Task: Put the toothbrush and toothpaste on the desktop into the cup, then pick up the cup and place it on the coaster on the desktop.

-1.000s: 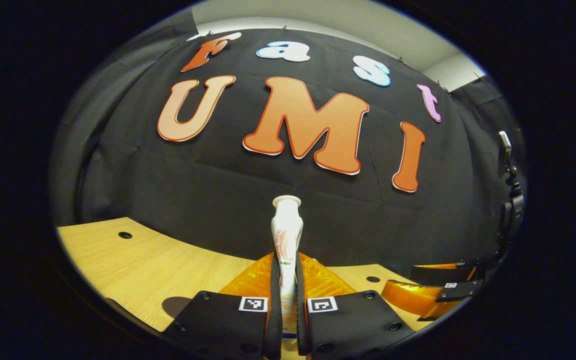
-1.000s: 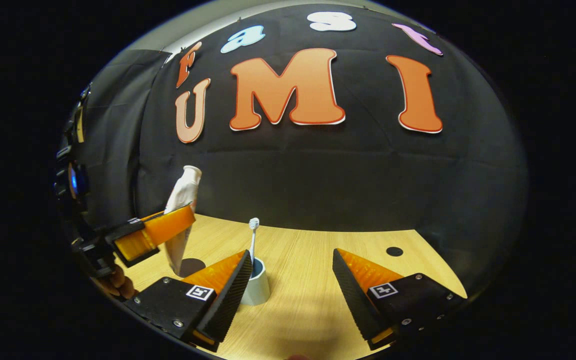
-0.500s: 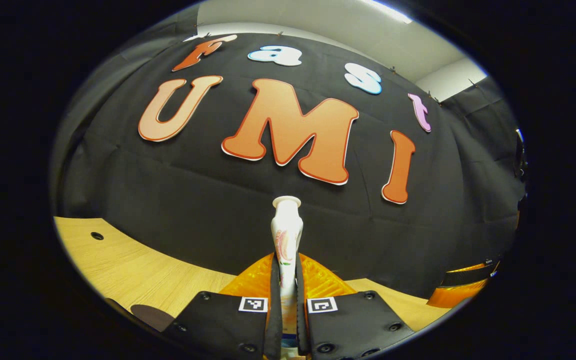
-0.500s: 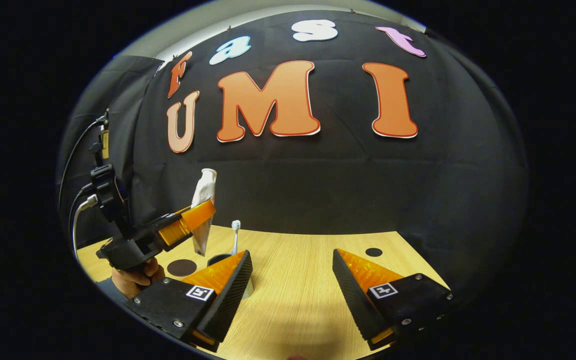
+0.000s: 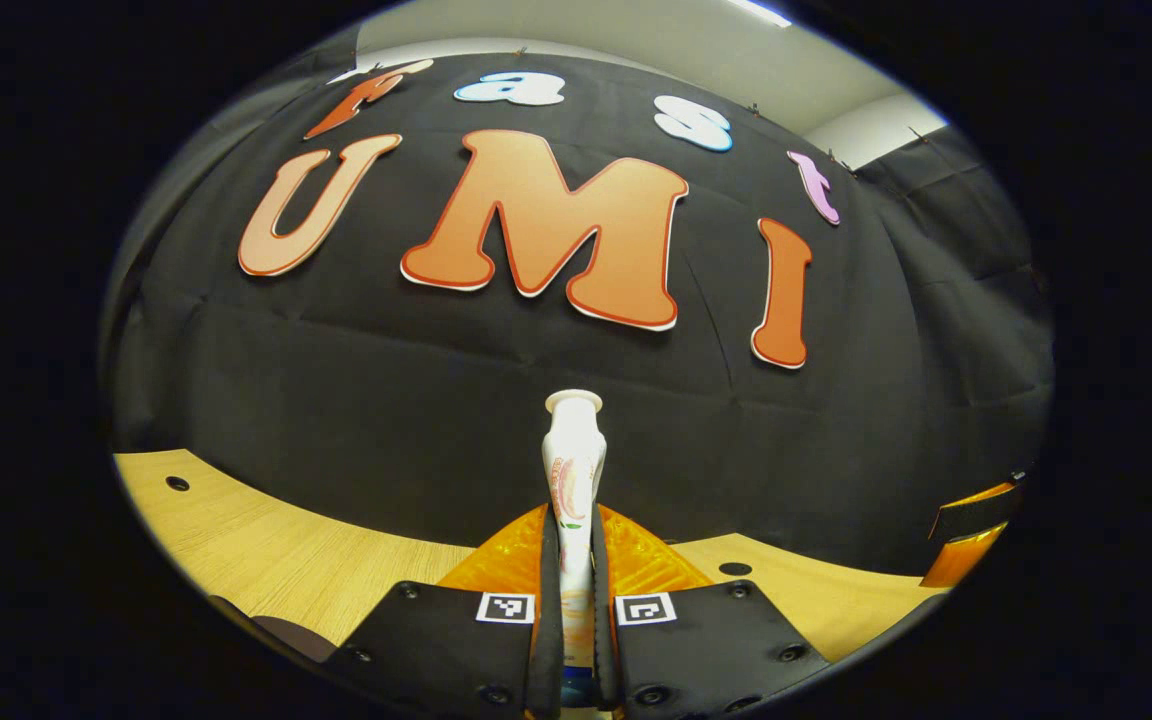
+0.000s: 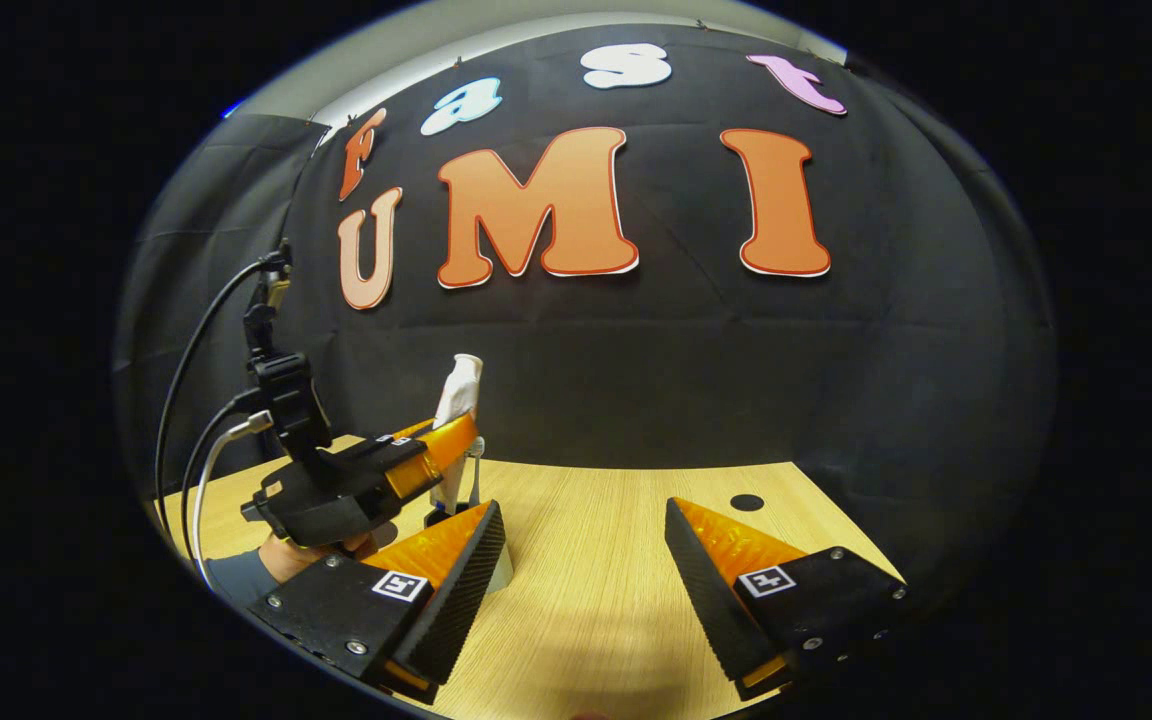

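Pinching the toothpaste [image 5: 573, 470] upright, left gripper [image 5: 573, 600] needs lowering straight into the cup [image 6: 498, 570] at 7 o'clock — right gripper [image 6: 586, 590] spread, empty.

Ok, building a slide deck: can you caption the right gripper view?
Left gripper carries the toothpaste upright above the cup while the open right gripper waits over the desk.

Right gripper [image 6: 584, 560] hangs wide open over the desk [image 6: 596, 600] while the left gripper [image 6: 441, 445] holds the toothpaste [image 6: 458, 385] upright.
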Demonstrator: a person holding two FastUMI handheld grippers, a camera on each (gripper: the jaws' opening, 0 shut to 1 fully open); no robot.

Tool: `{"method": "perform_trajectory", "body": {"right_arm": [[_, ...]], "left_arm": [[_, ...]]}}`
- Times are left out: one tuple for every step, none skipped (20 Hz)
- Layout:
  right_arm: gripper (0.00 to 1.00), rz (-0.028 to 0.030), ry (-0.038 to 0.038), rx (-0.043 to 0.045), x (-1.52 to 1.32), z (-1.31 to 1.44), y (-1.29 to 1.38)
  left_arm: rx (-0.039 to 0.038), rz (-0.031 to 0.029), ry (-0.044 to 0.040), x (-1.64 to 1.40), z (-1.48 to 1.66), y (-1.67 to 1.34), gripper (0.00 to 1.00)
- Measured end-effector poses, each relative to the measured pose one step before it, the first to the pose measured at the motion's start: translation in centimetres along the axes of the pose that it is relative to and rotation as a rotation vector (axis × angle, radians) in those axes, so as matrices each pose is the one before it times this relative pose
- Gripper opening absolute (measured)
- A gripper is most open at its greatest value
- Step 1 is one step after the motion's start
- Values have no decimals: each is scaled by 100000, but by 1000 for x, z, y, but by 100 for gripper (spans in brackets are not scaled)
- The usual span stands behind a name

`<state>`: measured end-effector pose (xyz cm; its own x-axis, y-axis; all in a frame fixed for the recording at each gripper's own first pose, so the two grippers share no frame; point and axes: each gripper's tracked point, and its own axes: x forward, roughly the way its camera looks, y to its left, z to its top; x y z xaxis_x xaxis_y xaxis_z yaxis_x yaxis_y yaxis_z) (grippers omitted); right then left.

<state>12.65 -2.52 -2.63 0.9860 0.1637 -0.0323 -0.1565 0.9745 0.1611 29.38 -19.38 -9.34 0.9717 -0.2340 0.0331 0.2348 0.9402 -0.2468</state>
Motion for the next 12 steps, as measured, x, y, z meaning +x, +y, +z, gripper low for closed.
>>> {"method": "perform_trajectory", "body": {"right_arm": [[97, 271, -80, 395, -30, -32, -36], [97, -365, 265, 576, -97, -64, -177], [97, -522, 62, 431, -85, -134, -275], [97, -829, -118, 431, -126, 10, -312], [97, -997, -59, 528, -43, -78, -359], [97, -255, 29, 708, -86, -29, -146], [97, -604, 55, 759, -145, 23, -223], [97, -25, -451, 681, -92, 67, -78], [97, -316, -296, 510, -135, 1, -121], [97, -219, -371, 417, -65, -6, -107], [97, 70, 31, 220, -8, -90, -26], [97, -303, 249, 168, -50, -83, -24]], "left_arm": [[-1242, -914, 605, 68, -347, -128, 14], [-1640, -828, 284, 105, -163, -125, 16], [-1251, -1181, 686, 40, -362, -113, 16], [-930, -441, 450, 81, -115, 98, 17], [-660, -316, 82, -12, -150, 49, 17], [-997, -217, 42, 49, -150, 159, 17], [-771, -744, 579, -113, -335, 19, 17], [-109, -616, 791, -145, -394, 56, 17], [266, 48, 658, -83, -306, 159, 17], [1228, 558, 834, 75, -300, 235, 18], [562, 935, 734, 9, -367, 297, 18], [-321, -1145, 301, -234, -349, -76, 18]]}}
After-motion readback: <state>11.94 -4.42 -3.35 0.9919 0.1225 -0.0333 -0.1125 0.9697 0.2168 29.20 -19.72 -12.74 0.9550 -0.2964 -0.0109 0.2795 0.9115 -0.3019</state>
